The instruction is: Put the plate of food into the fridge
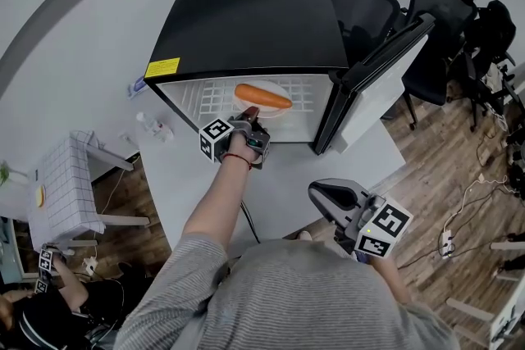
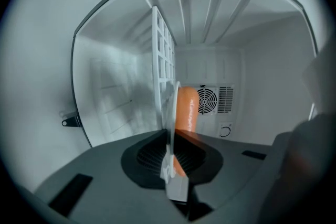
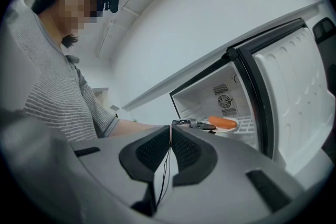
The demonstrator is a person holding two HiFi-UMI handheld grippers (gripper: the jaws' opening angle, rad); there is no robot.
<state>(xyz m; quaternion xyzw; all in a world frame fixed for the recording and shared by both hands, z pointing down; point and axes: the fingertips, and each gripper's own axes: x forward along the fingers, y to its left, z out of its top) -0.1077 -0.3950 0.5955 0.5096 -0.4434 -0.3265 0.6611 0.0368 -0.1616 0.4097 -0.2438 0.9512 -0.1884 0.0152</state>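
Right gripper idles by the torso, jaws together, empty. Left gripper pinches the plate rim, sausage aboard, inside the fridge over the wire shelf. Keep level; seat before releasing.

The black fridge sits on the white surface, its door swung open. Inside, on the wire shelf, a plate carries a long orange food item. The left hand-held gripper meets the plate's near rim. The right hand-held gripper hangs back.
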